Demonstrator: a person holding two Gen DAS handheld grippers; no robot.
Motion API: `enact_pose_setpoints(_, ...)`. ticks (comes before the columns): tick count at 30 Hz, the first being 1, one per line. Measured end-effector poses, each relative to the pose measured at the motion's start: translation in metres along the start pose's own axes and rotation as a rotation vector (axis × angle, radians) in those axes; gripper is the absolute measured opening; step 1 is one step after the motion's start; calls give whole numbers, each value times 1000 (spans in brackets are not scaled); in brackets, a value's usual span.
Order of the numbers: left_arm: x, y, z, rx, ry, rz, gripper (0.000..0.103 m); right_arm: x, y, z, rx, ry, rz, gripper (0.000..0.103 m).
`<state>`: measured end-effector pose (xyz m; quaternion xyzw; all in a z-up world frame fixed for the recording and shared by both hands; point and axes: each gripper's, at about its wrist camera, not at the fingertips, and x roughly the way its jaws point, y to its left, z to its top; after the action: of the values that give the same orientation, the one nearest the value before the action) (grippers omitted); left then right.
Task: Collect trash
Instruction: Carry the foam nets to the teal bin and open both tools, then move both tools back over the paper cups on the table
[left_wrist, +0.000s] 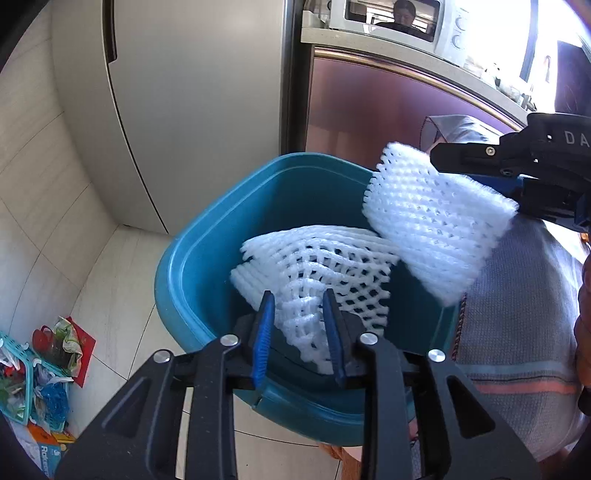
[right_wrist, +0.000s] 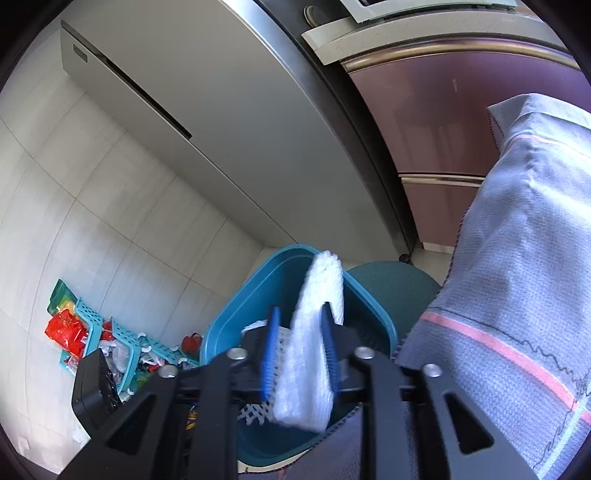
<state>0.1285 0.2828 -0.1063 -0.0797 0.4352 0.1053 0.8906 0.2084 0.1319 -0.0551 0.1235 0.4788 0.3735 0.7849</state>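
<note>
Pale square floor tiles run under a tall grey fridge and a plum-coloured cabinet front, with a white microwave up on the counter.

Your trash is two pieces of white foam fruit netting, soft and diamond-meshed. The stretched, open-weave foam net lies inside the teal plastic bin, draped toward its near wall; your left tongs stand open around its lower end, the blue pads apart from it. The tighter, folded foam net sleeve hangs over the bin's far right rim (partly outside it), with your right tongs parted around it; in the right wrist view it leans on the right pad only.

Off on the floor, a turquoise perforated basket holds a jumble of red, white and blue wrappers. A grey woven cloth with a pink stripe hangs beside the bin.
</note>
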Motion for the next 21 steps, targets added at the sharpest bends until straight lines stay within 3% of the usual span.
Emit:
enact_pose_setpoints(3,0,2,-3,-3,-9,-3,34,-5,-4,-2,2,-11,8,28)
enact_pose_setpoints(6,-2,-1,-8,4,-5,-3,44,-14,-7,-4,0,-23,21,29)
enact_pose_setpoints(14,-14,-6,-17,-4,-48,-12,43,-59,-7,-15,-51,-78,54,32)
enact_pose_setpoints(21,-65,-48,-18,83,-177,-135,46,-136,-10,-54,-154,-174,34,38)
